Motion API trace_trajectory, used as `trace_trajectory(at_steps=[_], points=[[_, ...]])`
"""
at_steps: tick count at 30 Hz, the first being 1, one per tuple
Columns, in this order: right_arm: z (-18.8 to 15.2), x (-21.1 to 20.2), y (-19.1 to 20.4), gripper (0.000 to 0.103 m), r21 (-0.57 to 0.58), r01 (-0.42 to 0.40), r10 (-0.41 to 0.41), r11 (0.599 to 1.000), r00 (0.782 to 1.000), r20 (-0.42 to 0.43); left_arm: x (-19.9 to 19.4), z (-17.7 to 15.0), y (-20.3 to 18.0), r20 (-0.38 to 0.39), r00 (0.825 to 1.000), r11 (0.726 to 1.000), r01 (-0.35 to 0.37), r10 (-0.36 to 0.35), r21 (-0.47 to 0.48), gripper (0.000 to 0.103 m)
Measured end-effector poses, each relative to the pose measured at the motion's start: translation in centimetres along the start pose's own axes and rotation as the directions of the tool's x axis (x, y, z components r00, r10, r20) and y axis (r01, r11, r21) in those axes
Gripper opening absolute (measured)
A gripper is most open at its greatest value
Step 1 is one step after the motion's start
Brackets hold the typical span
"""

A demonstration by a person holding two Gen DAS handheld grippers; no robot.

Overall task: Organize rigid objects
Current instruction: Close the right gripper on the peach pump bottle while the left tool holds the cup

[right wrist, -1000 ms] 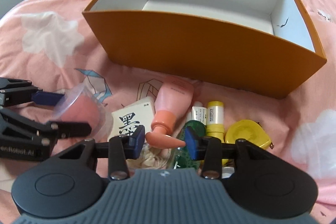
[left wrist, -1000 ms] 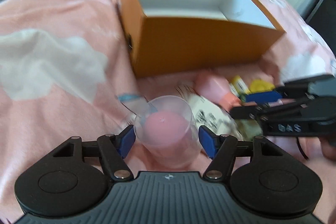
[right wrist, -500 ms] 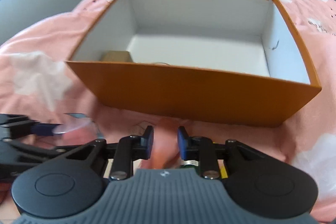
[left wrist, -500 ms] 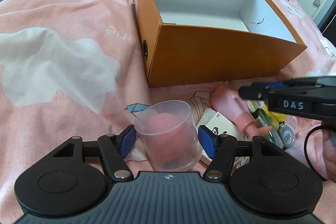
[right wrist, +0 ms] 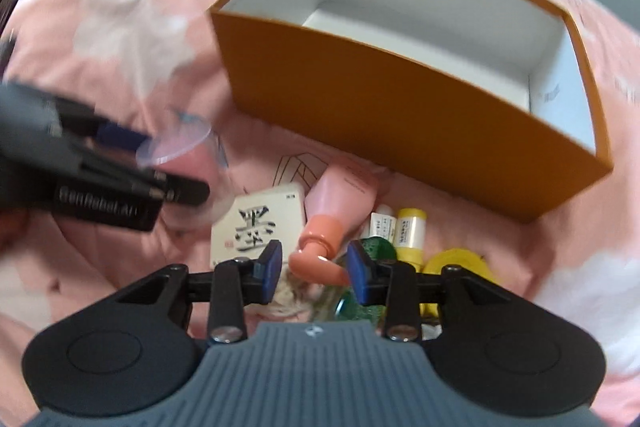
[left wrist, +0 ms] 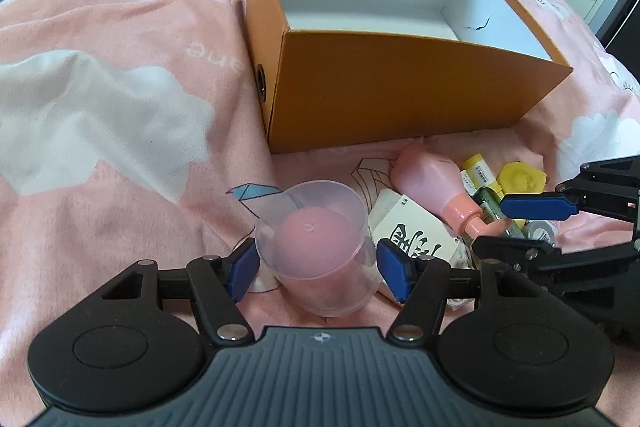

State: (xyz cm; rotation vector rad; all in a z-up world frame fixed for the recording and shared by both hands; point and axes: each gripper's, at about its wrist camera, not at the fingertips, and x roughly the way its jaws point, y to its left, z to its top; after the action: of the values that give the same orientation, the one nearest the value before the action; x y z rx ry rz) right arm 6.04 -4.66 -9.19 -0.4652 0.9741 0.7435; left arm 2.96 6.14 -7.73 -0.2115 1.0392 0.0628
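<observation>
- On the pink bedspread (left wrist: 120,39), an orange cardboard box (left wrist: 392,91) stands open-topped, with a white inside, beyond a small heap of items.
- Between the blue pads of the left gripper (left wrist: 318,269) sits a clear plastic cup (left wrist: 320,247), tilted toward the camera. Both pads stand slightly off its walls, so the jaws are parted and not clamped on it.
- Just right of the cup lies a white card box with black characters (left wrist: 416,239), and beside that a pink pump bottle (left wrist: 436,187) lies on its side, nozzle pointing away from the orange box.
- Over the nozzle end of the pump bottle, the right gripper (right wrist: 316,269) has its jaws spread, the orange-pink nozzle (right wrist: 316,261) lying between the pads without clear contact.
- Right of the bottle lie a yellow-capped tube (right wrist: 410,231), a green bottle (right wrist: 376,247) partly hidden by the right pad, and a round yellow case (left wrist: 520,179).
- The right wrist view is motion-blurred, so fine contact there cannot be judged.
</observation>
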Motion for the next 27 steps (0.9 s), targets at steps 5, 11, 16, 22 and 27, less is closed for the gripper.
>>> trace_trajectory(at_steps=[5,11,16,22,27], points=[[-0.5,0.7,1.8,0.036,-0.160,0.099,-0.107,0.982,0.993,-0.042,-0.6,-0.2,-0.3,0.030,0.999,1.000,0.015,-0.015,0.016,0.073],[-0.7,1.7,2.4,0.037,-0.207,0.144,-0.152,0.968,0.988,-0.023,-0.7,-0.3,-0.3,0.032,0.999,1.000,0.015,-0.015,0.015,0.073],[-0.1,0.7,2.6,0.038,-0.229,0.184,-0.174,0.956,0.983,0.066,-0.6,-0.2,-0.1,0.033,0.999,1.000,0.014,-0.014,0.005,0.073],[0.6,1.3,3.4,0.038,-0.282,0.139,-0.115,0.949,0.988,0.098,-0.6,-0.1,0.0,0.032,0.999,1.000,0.011,-0.012,0.003,0.073],[0.6,2.7,4.5,0.035,-0.390,0.298,-0.253,0.871,0.953,0.164,-0.5,0.1,0.0,0.028,1.000,1.000,0.011,-0.010,-0.006,0.073]])
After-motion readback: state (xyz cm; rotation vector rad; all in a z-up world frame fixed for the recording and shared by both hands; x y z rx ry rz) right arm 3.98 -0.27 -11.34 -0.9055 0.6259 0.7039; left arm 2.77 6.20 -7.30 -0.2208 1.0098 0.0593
